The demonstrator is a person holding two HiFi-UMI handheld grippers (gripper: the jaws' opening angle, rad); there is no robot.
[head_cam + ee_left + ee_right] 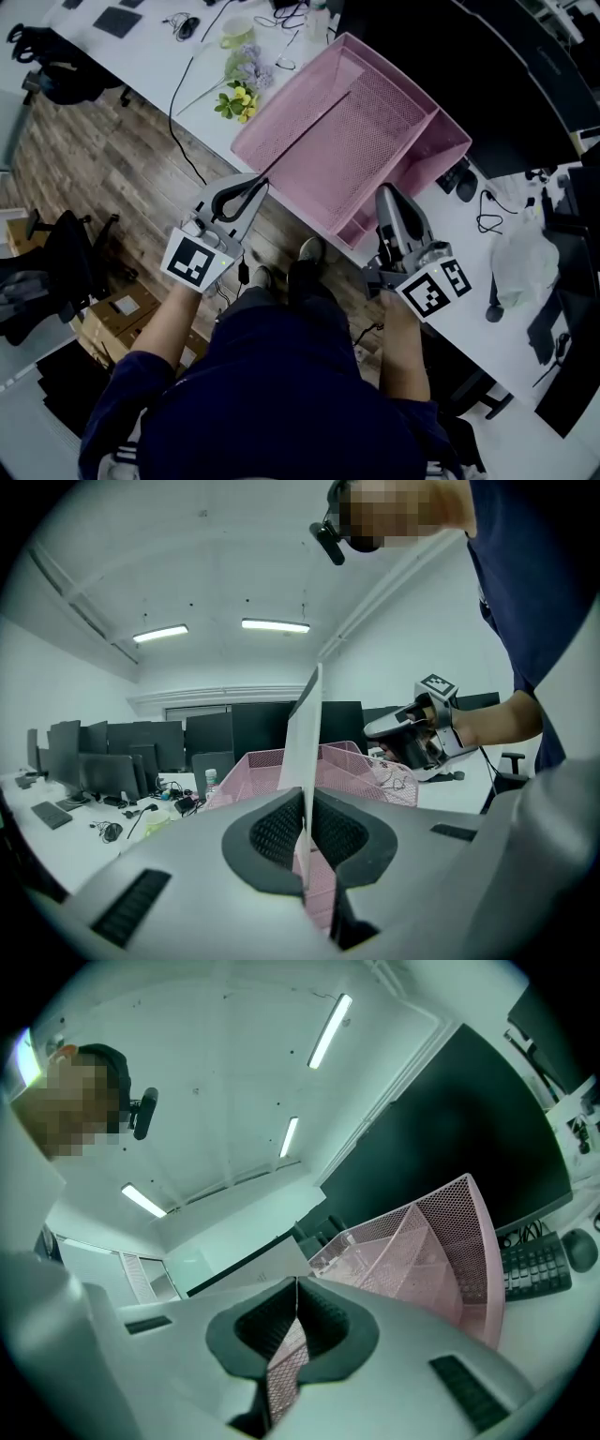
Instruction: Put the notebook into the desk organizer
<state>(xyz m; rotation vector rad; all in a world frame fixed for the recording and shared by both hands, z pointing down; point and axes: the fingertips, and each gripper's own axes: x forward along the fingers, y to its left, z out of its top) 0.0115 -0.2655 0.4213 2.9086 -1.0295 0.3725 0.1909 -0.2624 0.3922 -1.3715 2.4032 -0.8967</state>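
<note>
We are at the insertion step. At eleven o'clock our left gripper [261,185] clamps the notebook [309,136] on edge. At one o'clock the right gripper [386,194] is closed and empty. Next we likely lower the notebook into the pink mesh desk organizer [384,112] at twelve.

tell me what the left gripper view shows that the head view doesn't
Only the left gripper view: the left gripper seen along its own jaws, which are shut on the notebook, and the ceiling lights overhead.
Only the head view: the flowers, the wooden floor and the person's shoes.
Both: the pink organizer on the white desk, the notebook's thin edge, and the right gripper.
</note>
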